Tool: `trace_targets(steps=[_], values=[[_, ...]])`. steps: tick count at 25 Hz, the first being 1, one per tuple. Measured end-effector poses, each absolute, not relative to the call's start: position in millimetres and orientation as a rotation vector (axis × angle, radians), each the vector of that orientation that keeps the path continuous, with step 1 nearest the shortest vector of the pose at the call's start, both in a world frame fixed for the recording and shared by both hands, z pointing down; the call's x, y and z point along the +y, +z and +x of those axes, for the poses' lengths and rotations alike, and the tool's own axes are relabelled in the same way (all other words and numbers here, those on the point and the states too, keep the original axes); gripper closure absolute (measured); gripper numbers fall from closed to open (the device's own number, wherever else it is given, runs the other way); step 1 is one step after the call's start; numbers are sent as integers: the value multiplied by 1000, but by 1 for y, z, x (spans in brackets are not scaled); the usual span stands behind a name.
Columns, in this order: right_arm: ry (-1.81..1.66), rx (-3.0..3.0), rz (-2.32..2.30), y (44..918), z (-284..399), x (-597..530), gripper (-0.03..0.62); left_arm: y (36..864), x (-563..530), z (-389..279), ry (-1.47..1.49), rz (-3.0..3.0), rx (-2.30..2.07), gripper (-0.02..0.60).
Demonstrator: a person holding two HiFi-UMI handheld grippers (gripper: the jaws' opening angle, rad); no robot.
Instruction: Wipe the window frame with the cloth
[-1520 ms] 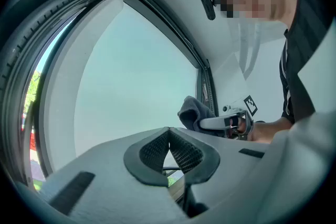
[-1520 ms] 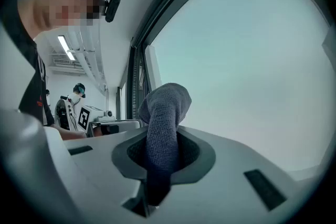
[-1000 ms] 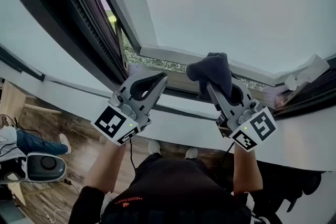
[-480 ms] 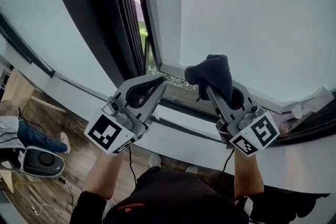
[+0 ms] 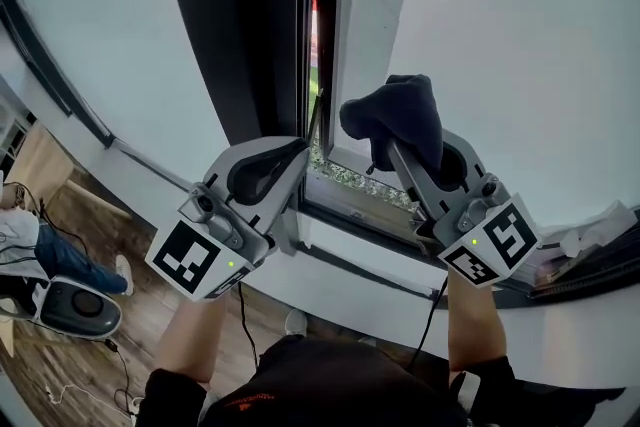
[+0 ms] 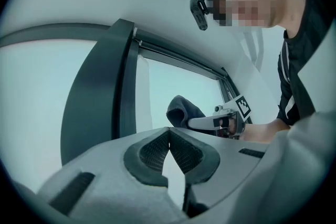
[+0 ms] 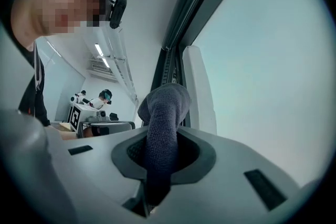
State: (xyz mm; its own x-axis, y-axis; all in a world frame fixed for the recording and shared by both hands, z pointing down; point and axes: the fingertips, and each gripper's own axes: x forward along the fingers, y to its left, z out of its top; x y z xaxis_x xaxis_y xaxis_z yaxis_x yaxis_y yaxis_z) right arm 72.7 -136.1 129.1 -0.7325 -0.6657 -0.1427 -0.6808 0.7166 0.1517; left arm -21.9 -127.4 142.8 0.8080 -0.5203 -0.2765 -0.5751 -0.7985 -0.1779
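Note:
A dark grey cloth (image 5: 395, 120) bunches out of my right gripper (image 5: 388, 153), which is shut on it. The cloth (image 7: 163, 128) rises from between the jaws and stands just in front of the white upright window frame (image 7: 199, 92), beside a dark rail (image 7: 170, 71); I cannot tell whether it touches. In the head view the white frame (image 5: 365, 35) runs up beside a dark frame (image 5: 250, 25). My left gripper (image 5: 297, 151) is shut with nothing in it, its tips (image 6: 168, 131) meeting, level with the cloth (image 6: 181, 110) and left of it.
A white sill (image 5: 350, 215) lies under the grippers, with gravel (image 5: 345, 177) showing outside through the narrow gap. Crumpled white paper (image 5: 600, 230) sits on the sill at right. Wooden floor (image 5: 90, 215) and a round grey device (image 5: 75, 305) are below left.
The head view has swung, so the upright frame now stands straight above the grippers. The right gripper with the cloth has come nearer the white frame. Both jaws stay as before.

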Motion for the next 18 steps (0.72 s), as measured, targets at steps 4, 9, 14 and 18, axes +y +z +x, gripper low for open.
trace_targets(steps=[4,9,14,18], values=[[379,2820,-1066,97,51,-143,542,126,-131,-37,330,-2726,865,563],[478,2802,-1024,61,24,-154,542,107,-134,-53,366,-2662,851,563],[548,2773,-1000,39,12,-157,542,107,-128,-53,348,-2687,852,563],[578,2754,-1002,21,4,-166,542,105,-130,-59,361,-2688,844,563]])
